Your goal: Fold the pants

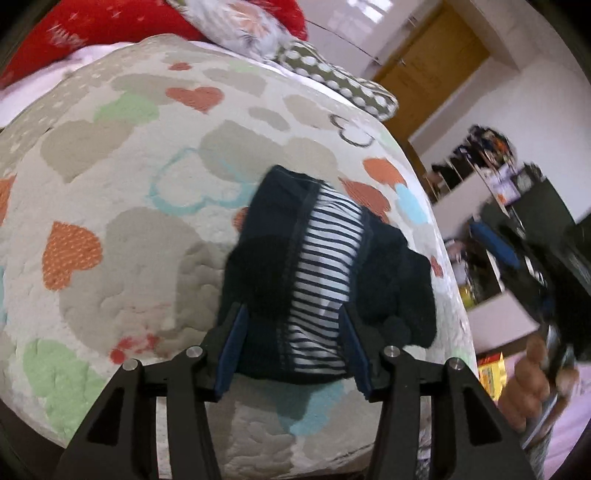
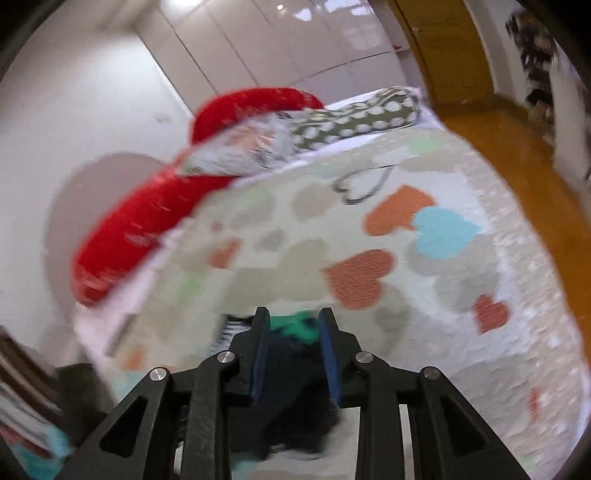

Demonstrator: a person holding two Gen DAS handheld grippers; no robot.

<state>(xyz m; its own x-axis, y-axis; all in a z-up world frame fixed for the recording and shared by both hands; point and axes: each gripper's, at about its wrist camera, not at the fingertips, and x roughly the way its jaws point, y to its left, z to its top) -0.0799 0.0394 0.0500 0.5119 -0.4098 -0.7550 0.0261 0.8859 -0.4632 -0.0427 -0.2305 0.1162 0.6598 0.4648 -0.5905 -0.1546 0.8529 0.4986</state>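
Observation:
Small dark navy pants point(image 1: 325, 258) with a navy-and-white striped panel lie bunched on a heart-patterned blanket point(image 1: 129, 206) on the bed. My left gripper point(image 1: 293, 314) is open, its fingers on either side of the near end of the pants, just above the cloth. In the blurred right wrist view my right gripper point(image 2: 293, 321) has its fingers partly apart around dark cloth of the pants point(image 2: 291, 384), with a green patch showing between the tips. I cannot tell whether it grips the cloth.
Red pillows point(image 1: 110, 22), a floral pillow point(image 1: 240, 26) and a green dotted pillow point(image 1: 332, 81) lie at the head of the bed. The bed's right edge drops to a wooden floor point(image 2: 517, 155). A cluttered shelf point(image 1: 498, 221) stands beyond it.

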